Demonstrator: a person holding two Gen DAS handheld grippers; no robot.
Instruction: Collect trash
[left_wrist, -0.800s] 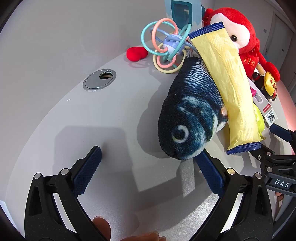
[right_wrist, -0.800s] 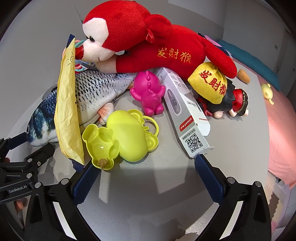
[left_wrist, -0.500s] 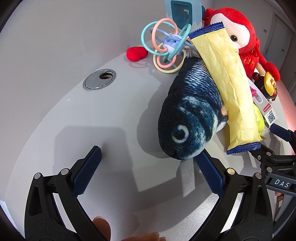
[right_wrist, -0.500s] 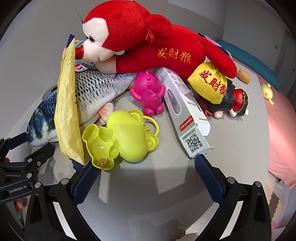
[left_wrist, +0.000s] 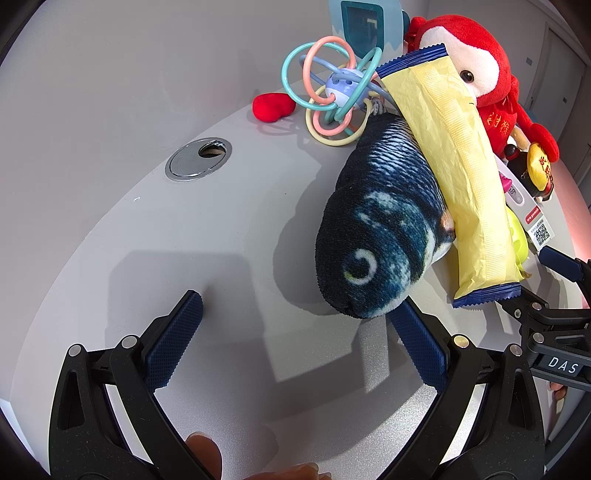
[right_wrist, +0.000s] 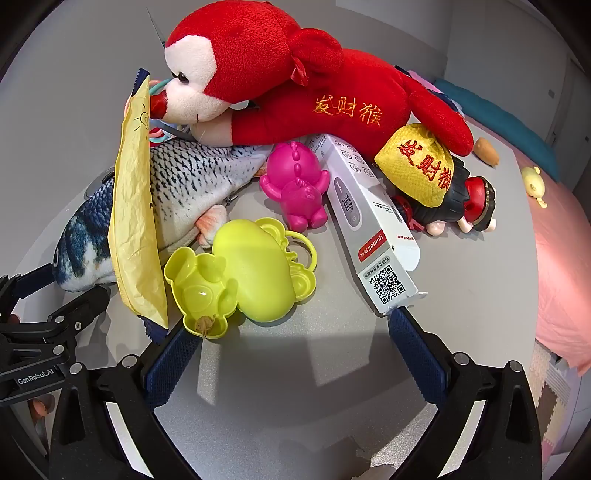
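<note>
A long yellow snack wrapper (left_wrist: 461, 173) with dark blue ends lies slanted on a plush fish (left_wrist: 384, 229); it also shows in the right wrist view (right_wrist: 135, 214). A white thermometer box (right_wrist: 369, 225) lies beside a pink toy (right_wrist: 295, 188). A small brown scrap (right_wrist: 205, 325) sits in the yellow-green mould (right_wrist: 236, 273). My left gripper (left_wrist: 299, 332) is open and empty, low over the grey table, its right finger near the fish's head. My right gripper (right_wrist: 291, 350) is open and empty in front of the mould and box.
A red plush monkey (right_wrist: 295, 85) lies across the back. A ring rattle (left_wrist: 332, 96), a red plush heart (left_wrist: 273, 107) and a round metal grommet (left_wrist: 197, 158) are on the grey table (left_wrist: 184, 240). A doll (right_wrist: 461, 199) lies at right; a pink bed (right_wrist: 561, 258) borders the table.
</note>
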